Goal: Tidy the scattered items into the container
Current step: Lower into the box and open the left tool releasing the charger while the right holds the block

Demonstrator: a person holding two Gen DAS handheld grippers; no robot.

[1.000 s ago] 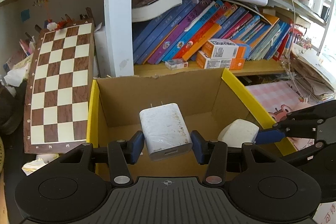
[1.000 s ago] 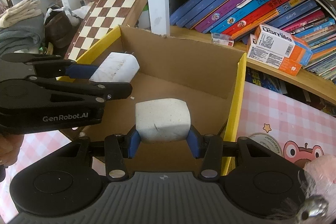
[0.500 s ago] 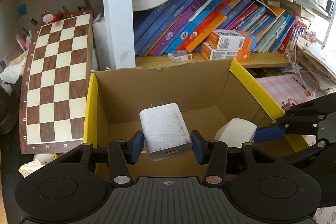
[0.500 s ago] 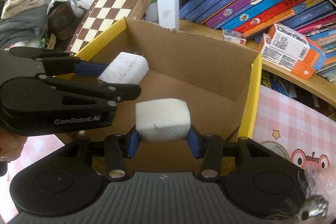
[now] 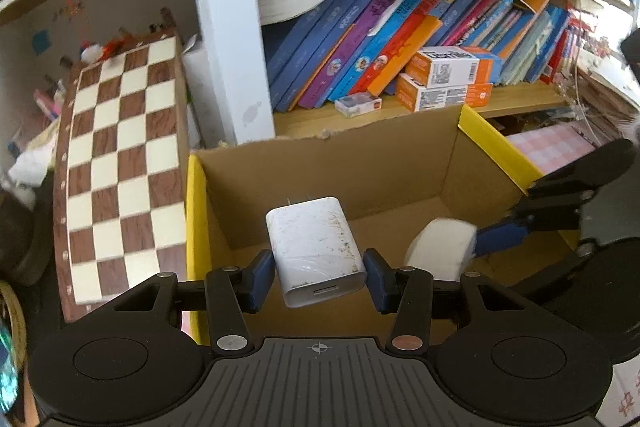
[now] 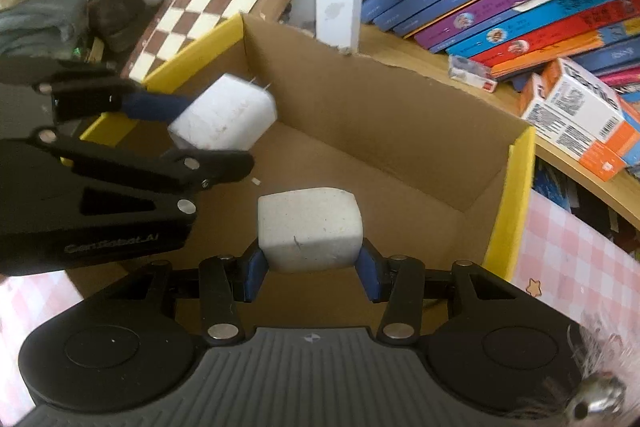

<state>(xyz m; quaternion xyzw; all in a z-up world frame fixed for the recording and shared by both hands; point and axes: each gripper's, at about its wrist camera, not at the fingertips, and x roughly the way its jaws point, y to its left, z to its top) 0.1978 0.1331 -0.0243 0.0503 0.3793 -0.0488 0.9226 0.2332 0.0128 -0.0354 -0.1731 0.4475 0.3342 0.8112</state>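
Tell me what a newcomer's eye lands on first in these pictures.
Two white things held over the open cardboard box: a wall charger pinched in the left gripper, and a white block pinched in the right gripper. A chessboard leans left of the box.

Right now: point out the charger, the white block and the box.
charger (image 5: 316, 251), left wrist view, its scuffed front face.
white block (image 6: 310, 229), right wrist view, its front face.
cardboard box (image 6: 516, 203), right wrist view, its yellow right rim.

Your left gripper (image 5: 319, 274) and right gripper (image 6: 310, 264) are black plastic, with blue pads (image 5: 260, 277), silver screws (image 6: 221, 331), ribbed grey bases, and white "GenRobot.AI" lettering.
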